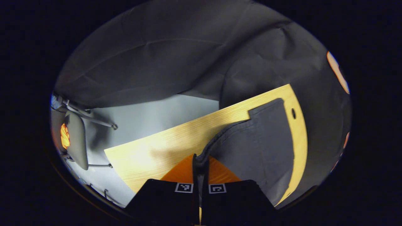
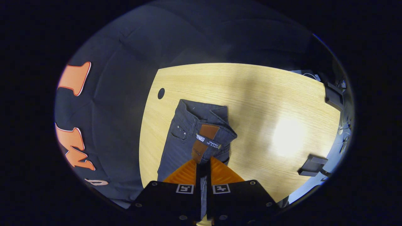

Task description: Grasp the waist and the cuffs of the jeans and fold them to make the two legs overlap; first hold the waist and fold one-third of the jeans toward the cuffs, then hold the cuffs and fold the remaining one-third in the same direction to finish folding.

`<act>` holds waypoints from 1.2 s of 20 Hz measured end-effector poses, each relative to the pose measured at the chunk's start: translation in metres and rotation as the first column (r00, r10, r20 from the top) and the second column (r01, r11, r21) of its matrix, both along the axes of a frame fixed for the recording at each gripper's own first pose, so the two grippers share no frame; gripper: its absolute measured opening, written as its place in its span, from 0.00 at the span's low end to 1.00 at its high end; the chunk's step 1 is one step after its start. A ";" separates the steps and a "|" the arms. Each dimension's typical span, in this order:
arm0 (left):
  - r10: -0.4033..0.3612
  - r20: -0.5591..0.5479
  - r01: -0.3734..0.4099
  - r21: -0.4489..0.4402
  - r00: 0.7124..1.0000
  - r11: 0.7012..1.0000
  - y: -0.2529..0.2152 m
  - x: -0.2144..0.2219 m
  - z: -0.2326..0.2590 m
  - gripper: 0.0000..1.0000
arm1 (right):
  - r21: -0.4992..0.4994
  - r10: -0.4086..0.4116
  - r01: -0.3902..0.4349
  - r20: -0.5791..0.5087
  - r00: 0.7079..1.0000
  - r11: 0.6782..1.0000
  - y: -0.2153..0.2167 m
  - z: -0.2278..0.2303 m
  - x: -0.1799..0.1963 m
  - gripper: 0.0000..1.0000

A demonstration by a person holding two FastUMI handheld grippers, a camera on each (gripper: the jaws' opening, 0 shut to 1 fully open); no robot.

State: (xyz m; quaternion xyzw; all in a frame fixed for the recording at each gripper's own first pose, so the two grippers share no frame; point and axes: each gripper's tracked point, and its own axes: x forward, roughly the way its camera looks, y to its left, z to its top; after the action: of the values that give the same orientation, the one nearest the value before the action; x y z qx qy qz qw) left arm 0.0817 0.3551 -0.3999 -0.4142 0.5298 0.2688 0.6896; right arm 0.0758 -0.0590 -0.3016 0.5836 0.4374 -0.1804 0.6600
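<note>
Lying on the wooden table [image 2: 251,94]: dark jeans [image 2: 182,138]. Left gripper [image 1: 200,163] clamped on their hem edge; right gripper [image 2: 203,164] clamped on waistband by the leather patch [image 2: 209,131].

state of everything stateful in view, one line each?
jeans: lying on the table, legs overlapped, waist end bunched and lifted.
left gripper: shut on a jeans edge, cloth pinched between its fingers.
right gripper: shut on the jeans at the waist, by the leather patch.
table: wooden top, jeans resting along one edge.
</note>
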 end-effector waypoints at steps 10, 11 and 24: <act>-0.058 0.165 0.062 -0.019 0.985 0.998 -0.022 0.089 0.067 0.03 | 0.015 -0.010 0.009 0.046 0.999 1.000 -0.001 0.015 0.031 0.08; -0.066 0.163 0.068 -0.010 0.984 0.998 -0.021 0.097 0.069 0.04 | 0.018 -0.019 0.018 0.047 0.999 1.000 -0.004 0.016 0.033 0.08; -0.259 0.058 0.255 0.067 0.964 0.965 -0.037 0.207 0.048 0.03 | 0.109 -0.084 0.084 -0.005 0.996 0.990 -0.001 -0.001 0.086 0.08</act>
State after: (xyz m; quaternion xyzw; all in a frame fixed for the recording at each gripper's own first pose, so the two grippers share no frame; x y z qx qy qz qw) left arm 0.2882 0.3185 -0.3519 -0.3302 0.5479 0.1786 0.7476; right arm 0.1618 -0.0598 -0.3023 0.6369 0.4216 -0.1839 0.6187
